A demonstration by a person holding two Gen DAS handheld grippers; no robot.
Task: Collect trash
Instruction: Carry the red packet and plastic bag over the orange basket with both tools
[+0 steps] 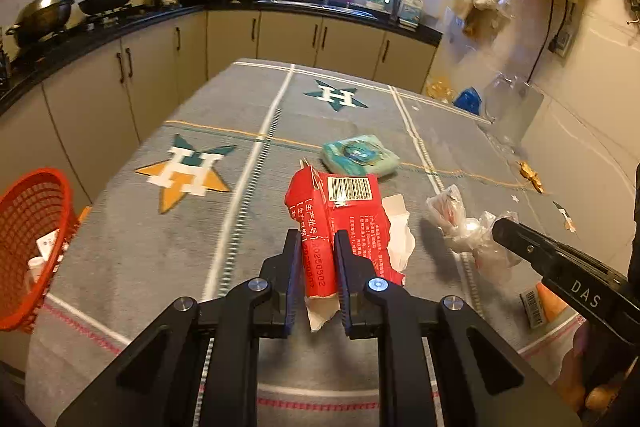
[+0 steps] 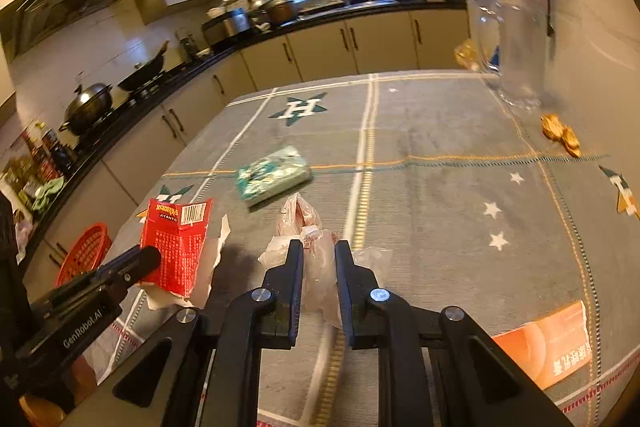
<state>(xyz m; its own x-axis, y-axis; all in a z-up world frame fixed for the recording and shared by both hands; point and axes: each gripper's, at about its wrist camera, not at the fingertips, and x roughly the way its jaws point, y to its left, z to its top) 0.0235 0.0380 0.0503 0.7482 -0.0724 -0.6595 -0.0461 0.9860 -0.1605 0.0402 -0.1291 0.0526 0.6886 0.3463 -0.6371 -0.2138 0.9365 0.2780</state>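
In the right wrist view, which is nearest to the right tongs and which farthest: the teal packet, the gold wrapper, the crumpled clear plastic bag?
1. Crumpled clear plastic bag: between the fingers of the right tongs.
2. Teal rectangular packet: beyond the bag, slightly left, mid-table.
3. Crumpled gold foil wrapper: far right, near the table edge by the wall.

The red carton (image 1: 344,227) carries a barcode, columns of white Chinese print too small to read, and the number 20250502 running along its side; from the other side the word JIYANTIE shows beneath a logo. One gripper (image 1: 568,275) bears the letters DAS, the other gripper (image 2: 92,291) reads GenRobot.AI. The grey tablecloth (image 1: 240,131) shows a big H inside each star. An orange packet (image 2: 548,347) has white Chinese characters.
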